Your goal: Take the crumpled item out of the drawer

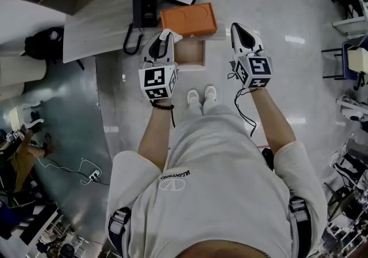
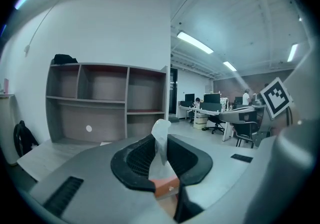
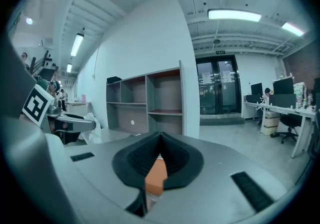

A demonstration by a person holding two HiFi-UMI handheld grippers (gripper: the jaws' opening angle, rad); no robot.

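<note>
The left gripper [image 2: 161, 144] grasps a crumpled white paper [image 2: 160, 132] just left of the open drawer [image 1: 191, 54]. The right gripper [image 3: 159, 143], jaws clenched empty, hovers right of it.

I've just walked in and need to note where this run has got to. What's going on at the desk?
A person stands at a desk with a gripper in each hand. The left gripper is shut on a crumpled white item and holds it up by the open drawer, so the item looks to be out of the drawer. The right gripper is shut with nothing between its jaws, raised to the right of an orange box on the desk.
</note>
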